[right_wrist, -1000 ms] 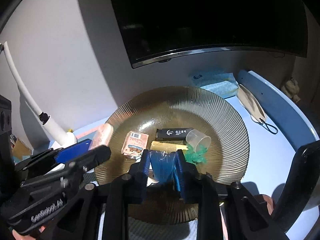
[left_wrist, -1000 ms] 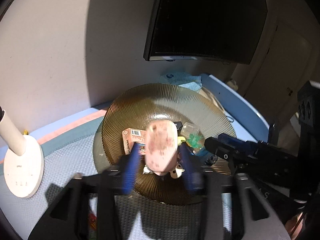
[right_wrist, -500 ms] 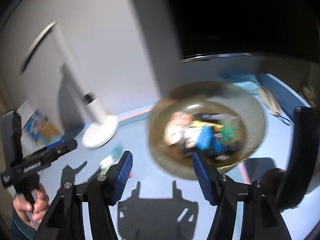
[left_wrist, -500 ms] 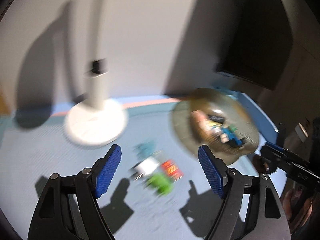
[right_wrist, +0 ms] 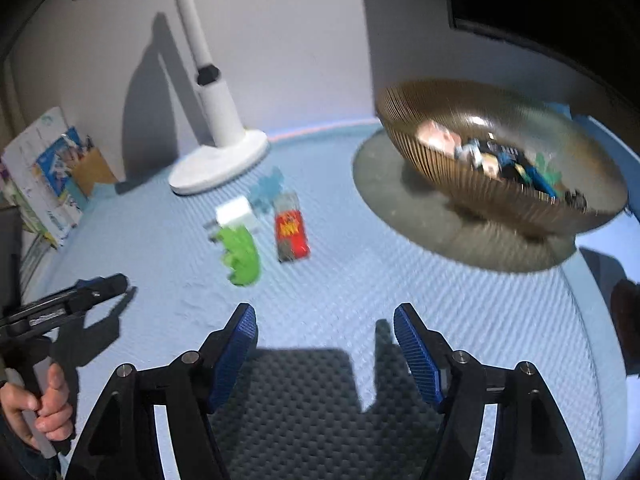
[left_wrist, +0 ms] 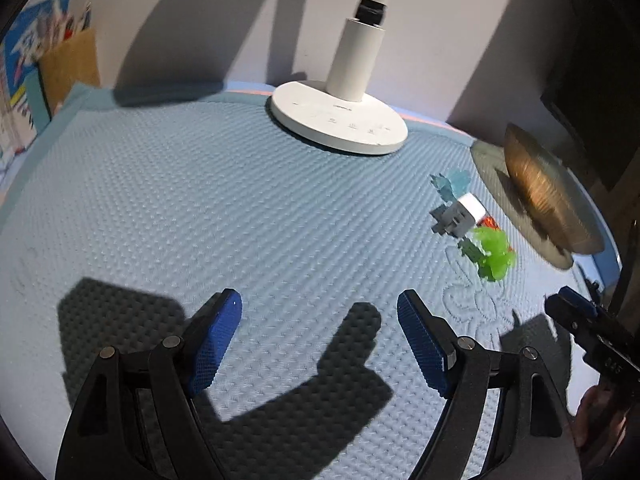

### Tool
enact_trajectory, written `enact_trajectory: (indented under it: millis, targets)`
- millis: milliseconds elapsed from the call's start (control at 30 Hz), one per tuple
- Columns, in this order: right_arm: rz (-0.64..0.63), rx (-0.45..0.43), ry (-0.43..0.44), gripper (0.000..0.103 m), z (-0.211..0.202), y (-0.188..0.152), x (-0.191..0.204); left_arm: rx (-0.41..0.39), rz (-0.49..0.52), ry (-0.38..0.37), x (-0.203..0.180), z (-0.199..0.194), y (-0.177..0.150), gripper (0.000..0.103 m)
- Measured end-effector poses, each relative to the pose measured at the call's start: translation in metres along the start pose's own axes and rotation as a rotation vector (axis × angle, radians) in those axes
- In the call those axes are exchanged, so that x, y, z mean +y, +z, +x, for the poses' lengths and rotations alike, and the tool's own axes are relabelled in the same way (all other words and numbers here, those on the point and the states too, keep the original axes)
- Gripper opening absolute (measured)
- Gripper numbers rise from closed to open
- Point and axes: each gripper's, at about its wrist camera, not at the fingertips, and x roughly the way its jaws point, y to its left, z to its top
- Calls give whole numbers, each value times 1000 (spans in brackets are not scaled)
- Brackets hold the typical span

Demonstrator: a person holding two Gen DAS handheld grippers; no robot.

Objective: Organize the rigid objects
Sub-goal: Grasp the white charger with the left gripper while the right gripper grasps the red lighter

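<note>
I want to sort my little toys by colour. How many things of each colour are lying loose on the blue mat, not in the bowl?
Green: 1, the green toy
Red: 1, the red packet
White: 1, the white block
Pale blue: 1, the pale blue piece
Total: 4 on the mat

On mat, centre-left of right wrist view: four loose pieces. One green toy, one red packet, one white plug, one pale blue toy. One ribbed bowl upper right, contents too blurred to count. One lamp base.
</note>
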Motion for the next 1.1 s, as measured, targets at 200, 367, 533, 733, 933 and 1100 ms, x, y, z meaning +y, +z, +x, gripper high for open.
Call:
enact_trajectory:
  millis: [200, 367, 533, 733, 933, 1100]
  targets:
    - [-9, 8, -22, 81, 6, 3, 0, 7, 37, 22, -7, 3, -1, 83]
    - [13, 28, -28, 83, 10, 5, -5, 5, 20, 1, -2, 2, -1, 83]
    - [48, 86, -3, 88, 14, 4, -11, 28, 58, -2, -14, 1, 1, 83]
    - [-25, 91, -35, 80, -11, 32, 3, 36, 105, -152, -40, -4, 46, 83]
    - [-109, 116, -35, 56, 20, 63, 11, 107, 183, -230, -79, 38, 83, 81]
    - [-118, 137, -1, 56, 47, 70, 14, 158, 234, -266, -100, 69, 85, 68]
